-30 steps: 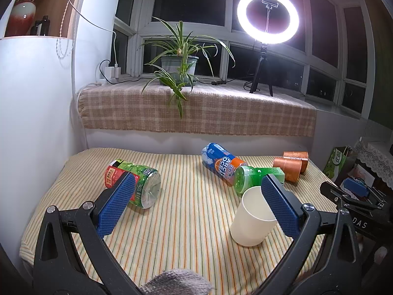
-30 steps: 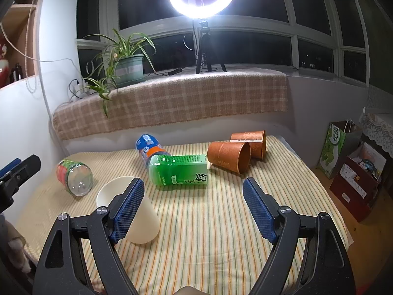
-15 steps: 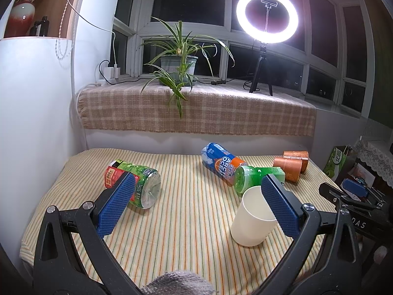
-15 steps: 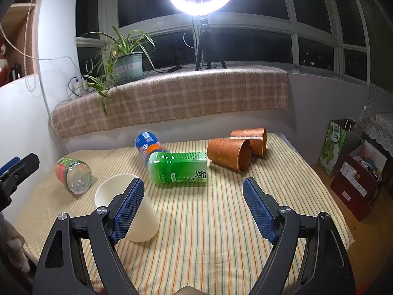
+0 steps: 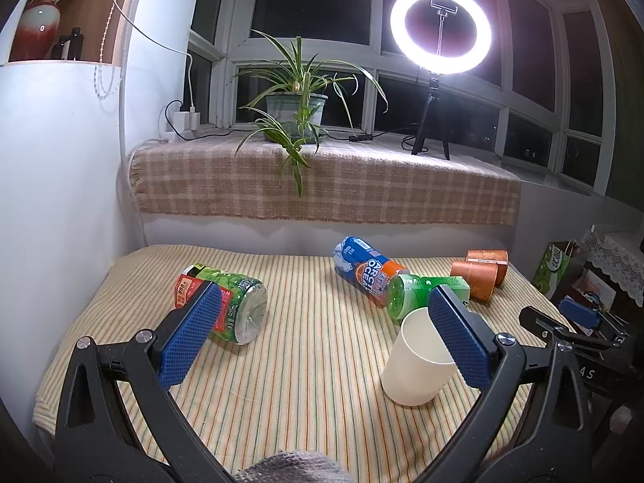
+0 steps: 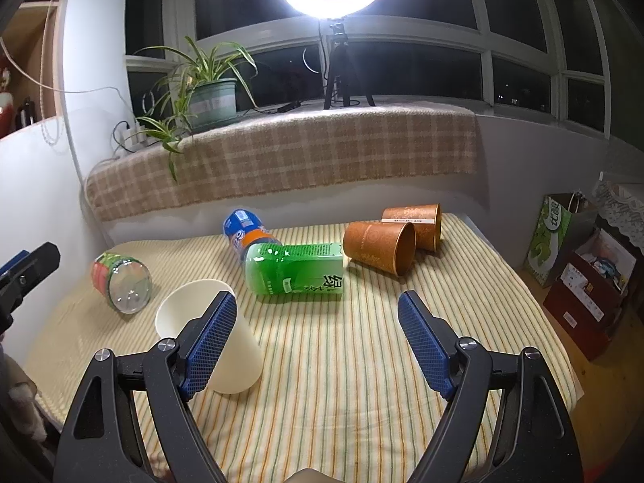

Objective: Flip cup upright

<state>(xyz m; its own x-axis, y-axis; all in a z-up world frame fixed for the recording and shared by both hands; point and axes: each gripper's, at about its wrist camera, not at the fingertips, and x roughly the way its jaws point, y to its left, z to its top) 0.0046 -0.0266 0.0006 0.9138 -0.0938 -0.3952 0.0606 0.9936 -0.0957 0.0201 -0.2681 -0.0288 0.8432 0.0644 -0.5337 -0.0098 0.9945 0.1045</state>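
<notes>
A white paper cup (image 6: 209, 336) stands mouth-up, leaning a little, on the striped cloth of a table (image 6: 346, 366), near its front edge. The left gripper (image 5: 322, 338) hangs above the cloth with its blue-padded fingers spread wide and nothing between them; in its own view the cup (image 5: 418, 358) sits partly behind the right-hand pad. The right gripper (image 6: 318, 342) is likewise spread wide and empty, its left-hand pad overlapping the cup in its view (whether pad and cup touch cannot be told). Behind the cup a green bottle (image 6: 298, 267) lies on its side, with a blue-and-orange bottle (image 6: 245, 233) just beyond it. Two brown paper cups (image 6: 396, 237) lie tipped over side by side at the far right, and a clear bottle with a red-and-green label (image 5: 225, 308) lies at the left. A potted plant (image 5: 296, 110) and a lit ring light (image 5: 440, 34) stand on the sill.
</notes>
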